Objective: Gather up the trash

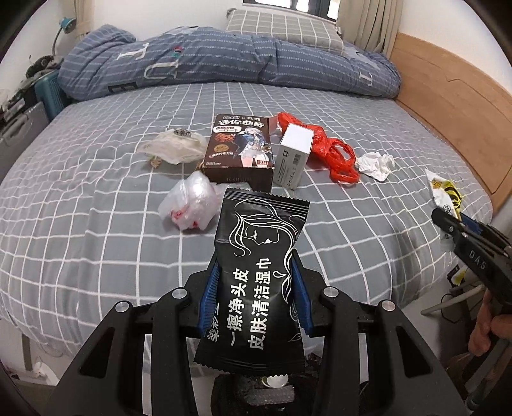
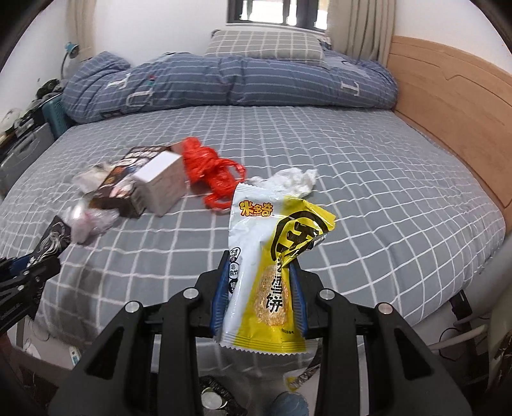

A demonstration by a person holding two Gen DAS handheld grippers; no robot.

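Observation:
My left gripper is shut on a black wet-wipe packet and holds it above the bed's near edge. My right gripper is shut on a white and yellow snack wrapper; it also shows at the right of the left wrist view. On the bed lie a dark cookie box, a white carton, a red plastic bag, a crumpled tissue, a clear plastic bag and a crumpled whitish bag.
The grey checked bed sheet covers the bed. A rolled blue duvet and a pillow lie at the far end. A wooden headboard runs along the right. Cluttered furniture stands at the left.

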